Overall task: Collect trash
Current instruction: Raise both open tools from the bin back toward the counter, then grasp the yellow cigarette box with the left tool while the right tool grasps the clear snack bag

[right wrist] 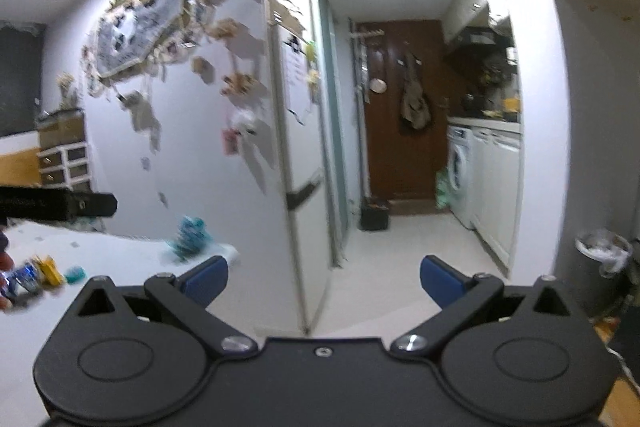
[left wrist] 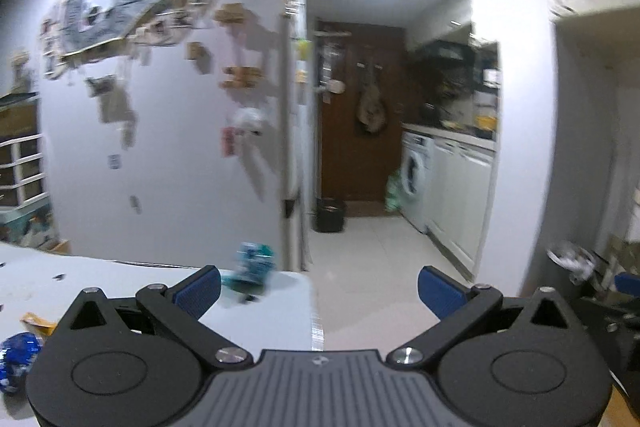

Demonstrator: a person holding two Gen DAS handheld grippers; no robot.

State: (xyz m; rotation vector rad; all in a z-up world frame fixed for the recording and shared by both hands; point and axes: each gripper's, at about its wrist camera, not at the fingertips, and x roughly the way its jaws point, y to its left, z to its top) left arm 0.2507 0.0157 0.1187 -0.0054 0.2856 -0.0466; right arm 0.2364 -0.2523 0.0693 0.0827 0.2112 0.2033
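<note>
My left gripper (left wrist: 319, 287) is open and holds nothing, hovering over the far corner of a white table (left wrist: 120, 291). A crumpled teal wrapper (left wrist: 251, 265) lies on the table just beyond its left finger. A blue wrapper (left wrist: 18, 357) and a yellow wrapper (left wrist: 40, 323) lie at the table's left. My right gripper (right wrist: 324, 279) is also open and empty, raised to the right of the table (right wrist: 100, 259). From here the teal wrapper (right wrist: 190, 237) sits ahead of its left finger, with blue (right wrist: 24, 279), yellow (right wrist: 50, 271) and small teal (right wrist: 75, 274) scraps further left.
A lined waste bin (right wrist: 604, 255) stands by the right wall, also seen as the bin (left wrist: 572, 261). A hallway with pale floor tiles leads to a brown door (right wrist: 400, 115), a black bin (right wrist: 374, 214) and a washing machine (right wrist: 460, 167). The left gripper's dark body (right wrist: 56, 207) crosses the left edge.
</note>
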